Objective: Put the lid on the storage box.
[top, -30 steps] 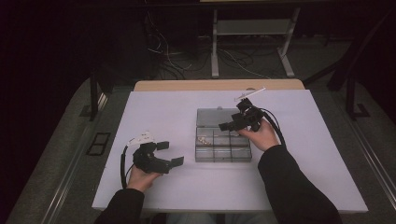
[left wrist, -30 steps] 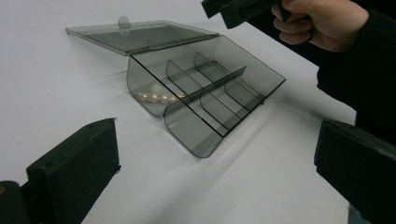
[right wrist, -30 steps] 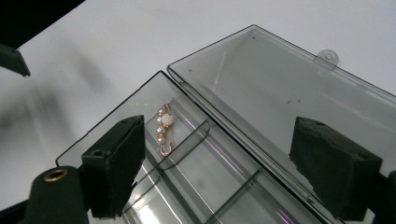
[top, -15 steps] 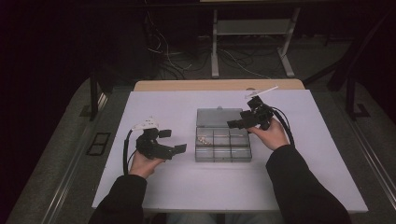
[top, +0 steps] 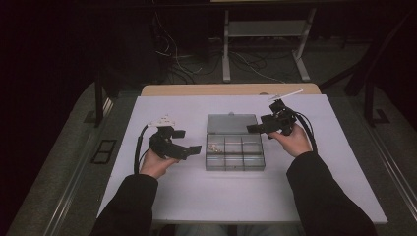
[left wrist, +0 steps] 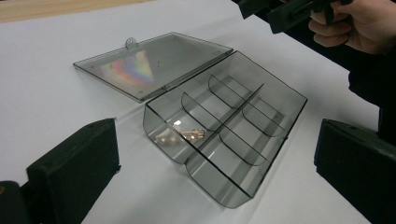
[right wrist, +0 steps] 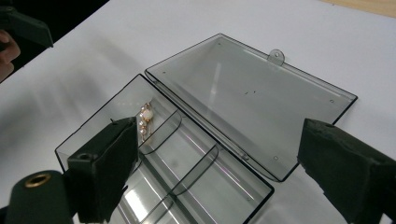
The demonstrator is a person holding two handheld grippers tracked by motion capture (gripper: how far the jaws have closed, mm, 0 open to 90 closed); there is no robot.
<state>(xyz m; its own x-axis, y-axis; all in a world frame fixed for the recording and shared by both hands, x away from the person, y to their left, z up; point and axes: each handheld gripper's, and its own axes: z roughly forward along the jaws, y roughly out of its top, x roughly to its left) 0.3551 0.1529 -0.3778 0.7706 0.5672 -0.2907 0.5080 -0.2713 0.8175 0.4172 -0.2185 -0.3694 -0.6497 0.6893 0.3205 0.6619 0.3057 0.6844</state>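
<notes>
The clear compartment box (top: 235,151) lies lid-open on the worktop (top: 314,196), exposing pearl earrings (left wrist: 180,136); both tools, left tool (top: 189,147) and right tool (top: 255,129), flank it agape, empty.

It looked like a lab or a test room, not a home. The room was dark all around, and the light fell mostly on one white worktop (top: 246,196) in the middle. Behind it, loose cables (top: 196,69) lay in a tangle on the grey floor (top: 64,162). A metal table frame (top: 265,39) with thin legs stood at the back. A strip of bare wood (top: 226,90) showed at the far edge of the worktop. Nothing soft or cosy was there, just plain gear for work.
</notes>
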